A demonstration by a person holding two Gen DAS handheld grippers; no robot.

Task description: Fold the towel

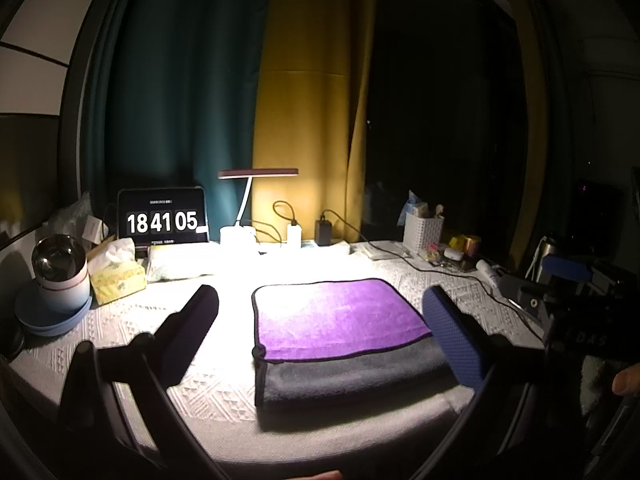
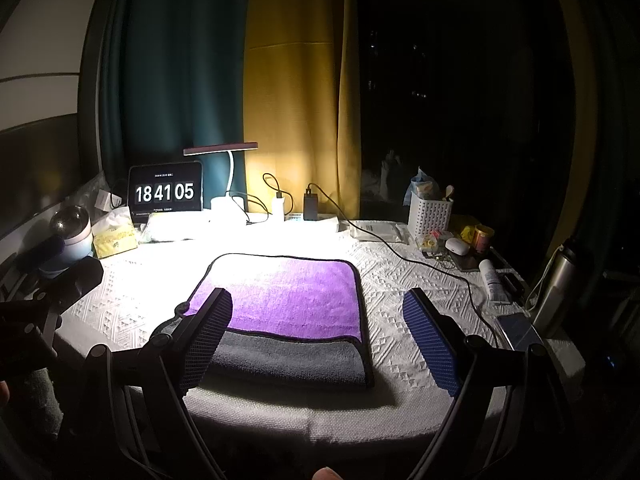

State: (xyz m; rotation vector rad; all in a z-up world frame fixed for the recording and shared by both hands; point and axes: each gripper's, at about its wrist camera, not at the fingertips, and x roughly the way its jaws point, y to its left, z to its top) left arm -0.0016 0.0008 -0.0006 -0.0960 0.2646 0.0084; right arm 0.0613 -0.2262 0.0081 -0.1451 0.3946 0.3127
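A purple and grey towel lies folded flat on the white patterned tablecloth, purple face up with a grey band at its near edge. It also shows in the right wrist view. My left gripper is open and empty, held above the table's near edge, its fingers spread to either side of the towel. My right gripper is open and empty too, above the towel's near right part. The right gripper's body shows at the far right of the left wrist view.
Along the back stand a tablet clock, a lit desk lamp, chargers with cables, a tissue box and a white basket. A mug on a blue plate is left. Small items, a phone and a steel bottle crowd the right.
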